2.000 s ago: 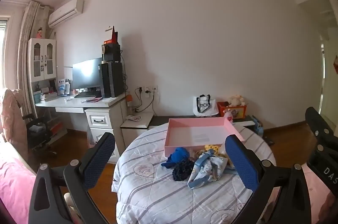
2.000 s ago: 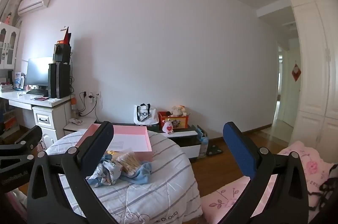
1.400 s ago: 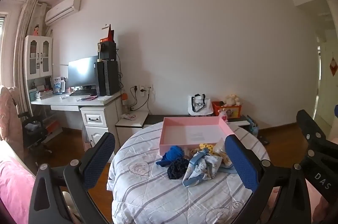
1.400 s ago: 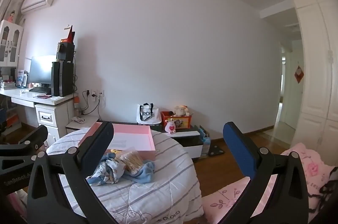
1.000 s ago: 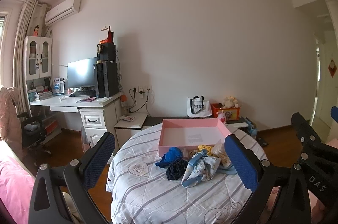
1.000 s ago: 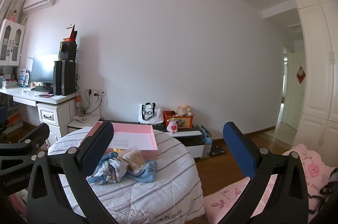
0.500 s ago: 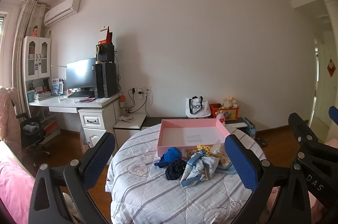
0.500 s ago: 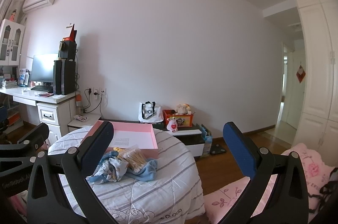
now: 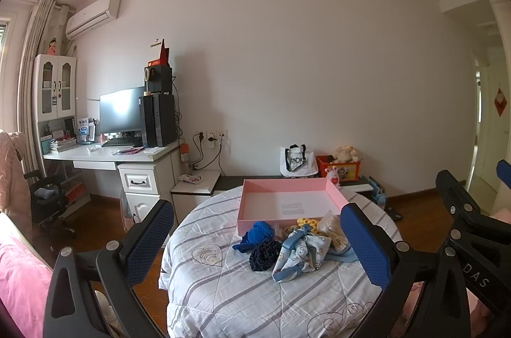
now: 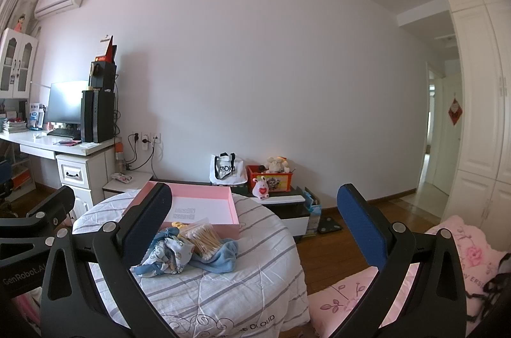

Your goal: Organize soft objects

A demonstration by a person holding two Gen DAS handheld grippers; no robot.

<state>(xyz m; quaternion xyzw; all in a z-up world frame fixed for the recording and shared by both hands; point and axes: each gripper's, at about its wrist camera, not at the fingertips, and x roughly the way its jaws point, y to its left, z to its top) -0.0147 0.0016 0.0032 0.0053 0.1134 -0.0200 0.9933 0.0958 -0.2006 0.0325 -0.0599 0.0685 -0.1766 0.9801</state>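
Both grippers, left gripper [image 9: 257, 237] and right gripper [image 10: 255, 221], spread wide, empty. Cloth pile [image 9: 295, 248] on bench ahead of left gripper, before pink box [image 9: 289, 204]. Light, floppy; pinch bunched fold.

Right tool [image 10: 255, 220] spread wide, soft pile [image 10: 188, 251] beside pink box [image 10: 204, 207]
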